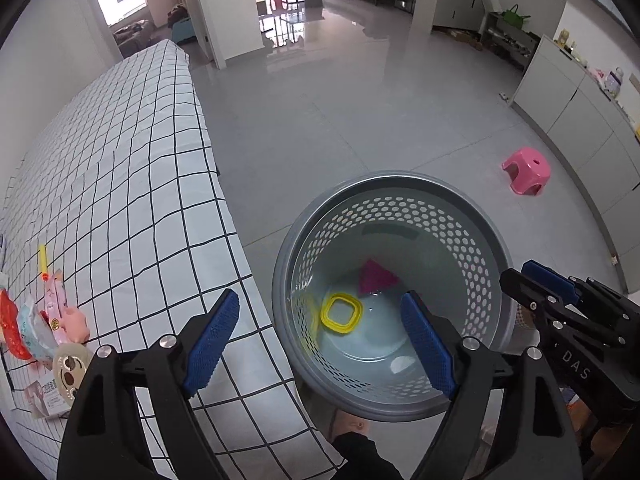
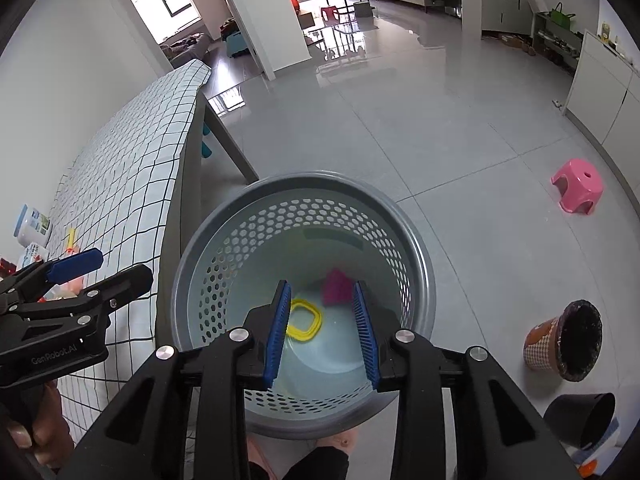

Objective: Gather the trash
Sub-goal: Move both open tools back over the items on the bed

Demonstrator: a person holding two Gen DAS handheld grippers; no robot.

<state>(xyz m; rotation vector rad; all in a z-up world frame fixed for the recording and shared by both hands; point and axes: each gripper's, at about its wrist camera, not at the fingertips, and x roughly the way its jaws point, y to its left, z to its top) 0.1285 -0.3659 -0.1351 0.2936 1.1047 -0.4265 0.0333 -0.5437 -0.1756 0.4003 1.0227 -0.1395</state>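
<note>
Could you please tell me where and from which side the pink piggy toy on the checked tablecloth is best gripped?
Probably across the pink piggy toy's rounded body, coming from above with the open left gripper. It lies on the table crowded by wrappers on its left; its right side is freer.

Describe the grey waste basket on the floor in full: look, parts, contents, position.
The grey waste basket is a round, plastic-looking bin with a solid thick rim, a band of hexagonal holes around its upper wall and a smooth pale bottom. It stands upright on the tiled floor, right beside the table with the checked cloth. Inside lie a yellow square ring and a crumpled magenta piece. Both grippers hover above it with open jaws, not touching it.
</note>
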